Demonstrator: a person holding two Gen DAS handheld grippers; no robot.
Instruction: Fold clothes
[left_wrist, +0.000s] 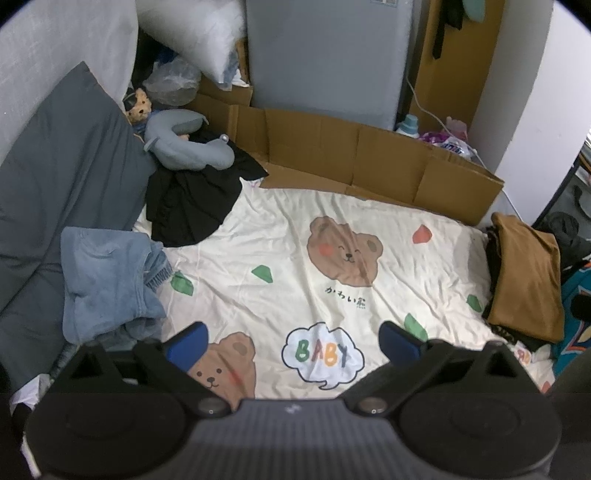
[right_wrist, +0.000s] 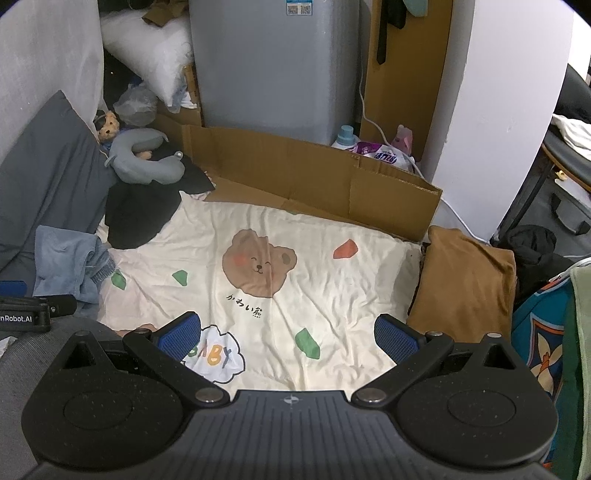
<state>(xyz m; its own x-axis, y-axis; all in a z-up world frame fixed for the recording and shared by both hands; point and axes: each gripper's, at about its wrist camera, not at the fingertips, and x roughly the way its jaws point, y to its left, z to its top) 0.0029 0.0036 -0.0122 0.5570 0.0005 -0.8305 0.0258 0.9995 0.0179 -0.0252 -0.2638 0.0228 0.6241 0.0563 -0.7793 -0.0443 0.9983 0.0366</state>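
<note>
A crumpled pair of light blue jeans (left_wrist: 107, 280) (right_wrist: 66, 266) lies at the left edge of a cream bear-print sheet (left_wrist: 295, 266) (right_wrist: 258, 295). A black garment (left_wrist: 195, 206) (right_wrist: 140, 214) is heaped at the sheet's far left corner. A folded brown garment (left_wrist: 528, 280) (right_wrist: 465, 288) rests on a stack at the right edge. My left gripper (left_wrist: 293, 343) hovers open over the near part of the sheet, holding nothing. My right gripper (right_wrist: 288, 334) is open too, with nothing between its blue pads (right_wrist: 395, 339). Part of the left gripper (right_wrist: 26, 310) shows at the right wrist view's left edge.
Flattened cardboard (left_wrist: 369, 162) (right_wrist: 314, 173) borders the far side, with a grey appliance (left_wrist: 325, 55) (right_wrist: 273, 62) behind. A grey pillow (left_wrist: 62, 166), neck pillow (left_wrist: 188, 144) and toy bear (left_wrist: 138, 105) crowd the left. Detergent bottles (right_wrist: 365, 147) and a teal patterned cloth (right_wrist: 543, 332) lie right.
</note>
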